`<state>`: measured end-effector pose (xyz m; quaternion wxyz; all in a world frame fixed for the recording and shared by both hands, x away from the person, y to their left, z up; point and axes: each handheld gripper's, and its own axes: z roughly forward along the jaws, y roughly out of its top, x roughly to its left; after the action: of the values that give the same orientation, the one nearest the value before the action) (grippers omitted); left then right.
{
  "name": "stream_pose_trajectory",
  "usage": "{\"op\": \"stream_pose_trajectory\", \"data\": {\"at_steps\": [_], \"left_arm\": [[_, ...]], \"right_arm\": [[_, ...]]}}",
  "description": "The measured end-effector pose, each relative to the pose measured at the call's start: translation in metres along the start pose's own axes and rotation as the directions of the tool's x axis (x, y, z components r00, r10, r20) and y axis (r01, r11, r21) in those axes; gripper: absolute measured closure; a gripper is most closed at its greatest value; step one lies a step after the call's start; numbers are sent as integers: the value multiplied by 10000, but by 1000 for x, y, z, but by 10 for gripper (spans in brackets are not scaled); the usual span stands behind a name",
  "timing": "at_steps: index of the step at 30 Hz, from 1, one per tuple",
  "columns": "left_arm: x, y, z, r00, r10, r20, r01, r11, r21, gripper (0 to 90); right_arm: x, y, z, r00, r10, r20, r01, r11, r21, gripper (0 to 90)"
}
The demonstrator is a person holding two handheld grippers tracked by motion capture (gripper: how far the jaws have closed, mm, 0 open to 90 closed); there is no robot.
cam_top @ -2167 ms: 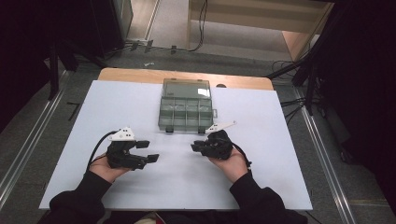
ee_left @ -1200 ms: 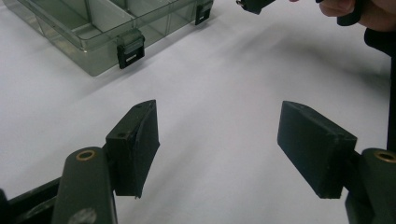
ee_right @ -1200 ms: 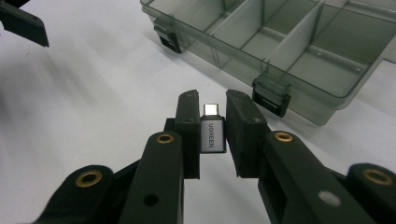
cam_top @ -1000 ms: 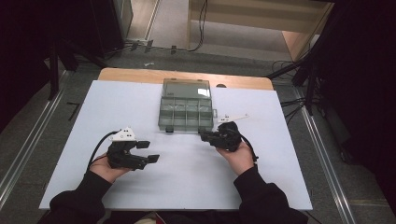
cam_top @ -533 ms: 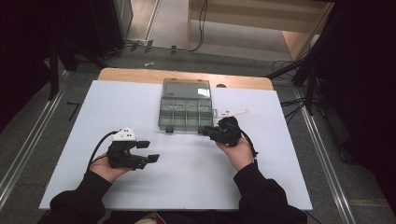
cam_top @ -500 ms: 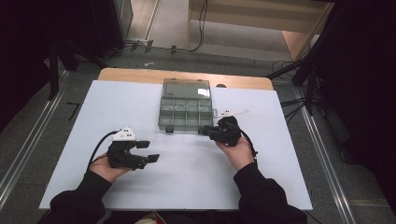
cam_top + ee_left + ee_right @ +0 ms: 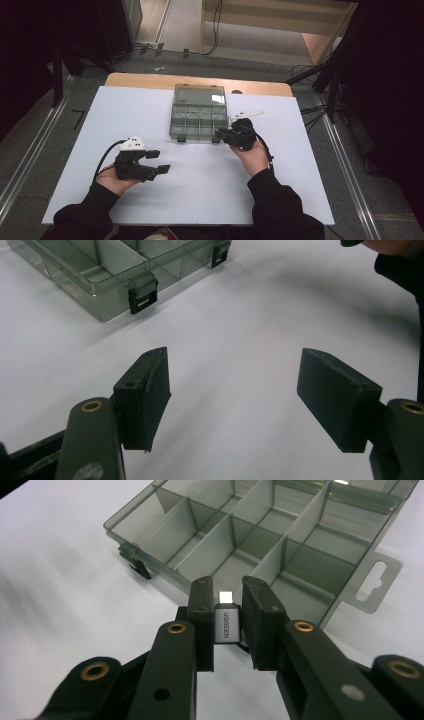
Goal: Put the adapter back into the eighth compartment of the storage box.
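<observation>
Task item: one small adapter, a silver-grey metal block with "UGREEN" printed lengthwise on its face and a short bright plug end pointing away from the gripper. It sits clamped between the two black jaws of the right gripper, both pads pressing its sides; the plug end rises just past the fingertips.

Landmark: one compartment box, smoky transparent plastic, lid folded back flat on its far side. In the high view the box sits at the far middle of the white table. Dividers split the tray into several open cells; the exact cell count is not readable. Two black latches on the near wall. One hang tab with a slot sticks out from one end wall.

Position of the adapter: just at the box's near right corner, at the rim, over the last cell by the near wall as seen in the right gripper view. Whether it touches the box cannot be told.

Left gripper: jaws spread wide, nothing between them, bare table beneath. It lies well apart from the box, toward its near left.

Count: adapters 1, boxes 1, grippers 2, hands 2.
</observation>
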<state>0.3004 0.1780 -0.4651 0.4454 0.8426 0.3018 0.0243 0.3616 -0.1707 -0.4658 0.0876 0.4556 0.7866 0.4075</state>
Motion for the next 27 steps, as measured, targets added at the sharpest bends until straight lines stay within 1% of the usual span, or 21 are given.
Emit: {"op": "stream_pose_trajectory", "data": {"at_steps": [6, 13, 24, 27], "left_arm": [[1, 0, 0, 10000, -33, -15, 33, 10000, -9, 300], [0, 0, 1, 10000, 1, 12, -1, 10000, 12, 300], [0, 0, 0, 10000, -48, 64, 48, 10000, -42, 300], [1, 0, 0, 10000, -27, 49, 27, 10000, -24, 300]], "right_arm": [[-6, 5, 0, 9998, 172, 62, -172, 9998, -99, 739], [-12, 7, 3, 9987, 515, -29, -516, 9983, -268, 739], [-18, 14, 13, 9985, 479, 255, -478, 9988, -59, 739], [-20, 15, 15, 9979, 555, 330, -554, 9985, -56, 739]]}}
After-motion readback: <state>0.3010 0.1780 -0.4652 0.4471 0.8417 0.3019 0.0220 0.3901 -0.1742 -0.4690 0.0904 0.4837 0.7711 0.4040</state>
